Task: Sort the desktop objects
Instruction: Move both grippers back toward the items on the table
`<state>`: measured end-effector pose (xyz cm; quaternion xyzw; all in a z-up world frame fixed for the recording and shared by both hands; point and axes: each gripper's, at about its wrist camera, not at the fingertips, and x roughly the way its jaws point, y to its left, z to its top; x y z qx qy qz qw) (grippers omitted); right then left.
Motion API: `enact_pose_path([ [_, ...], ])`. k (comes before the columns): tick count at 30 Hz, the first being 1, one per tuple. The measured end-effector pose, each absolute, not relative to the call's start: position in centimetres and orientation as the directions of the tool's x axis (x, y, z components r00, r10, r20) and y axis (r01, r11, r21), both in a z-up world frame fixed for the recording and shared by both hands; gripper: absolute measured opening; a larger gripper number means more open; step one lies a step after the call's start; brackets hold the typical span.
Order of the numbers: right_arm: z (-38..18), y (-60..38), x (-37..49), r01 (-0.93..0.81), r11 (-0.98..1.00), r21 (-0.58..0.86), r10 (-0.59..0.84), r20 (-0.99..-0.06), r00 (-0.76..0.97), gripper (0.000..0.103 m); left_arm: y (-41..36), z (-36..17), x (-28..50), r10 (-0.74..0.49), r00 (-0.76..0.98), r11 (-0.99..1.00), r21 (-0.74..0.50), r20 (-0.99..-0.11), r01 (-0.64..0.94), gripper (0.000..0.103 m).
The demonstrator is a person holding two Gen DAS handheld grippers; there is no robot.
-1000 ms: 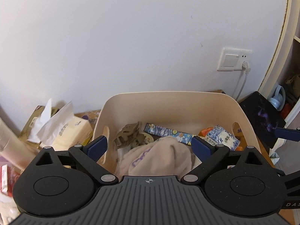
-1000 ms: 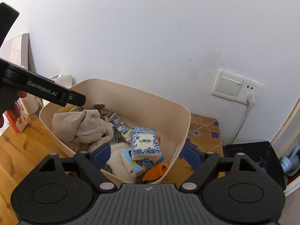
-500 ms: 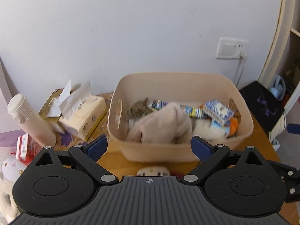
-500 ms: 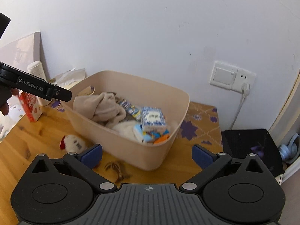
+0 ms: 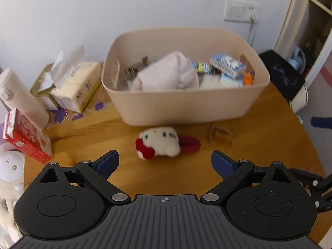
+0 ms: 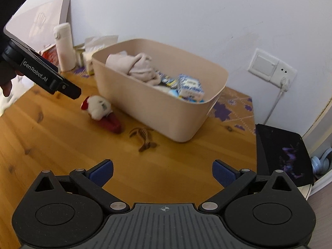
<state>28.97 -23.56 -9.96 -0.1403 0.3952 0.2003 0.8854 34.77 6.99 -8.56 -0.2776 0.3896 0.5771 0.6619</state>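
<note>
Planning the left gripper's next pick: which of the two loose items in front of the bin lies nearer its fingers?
The white plush toy with red trim; the brown hair claw lies farther off, right.

left wrist: faces bin point(image 5: 184, 105) head-on, above table | right wrist: angled from bin's right | shared: bin

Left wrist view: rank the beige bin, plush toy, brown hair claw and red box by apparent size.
1. beige bin
2. red box and plush toy: alike, box partly cut off, unranked
3. brown hair claw
</note>
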Motion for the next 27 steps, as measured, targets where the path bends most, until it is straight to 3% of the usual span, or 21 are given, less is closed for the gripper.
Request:
enact_pose_path([
  [13,-14.3,-21.0,31.5,-0.466,0.881,-0.088,0.213,-0.805,0.554,0.103,8.6,-13.4,34.2,0.462,0.03,0.212,0.077,-0.886,-0.974,0.097],
  [27,-18.7,-19.1,35.9,-0.435,0.899,-0.045,0.205,-0.835,0.511,0.103,12.6,-16.2,32.5,0.499,0.063,0.136,0.006,-0.864,-0.991,0.097],
])
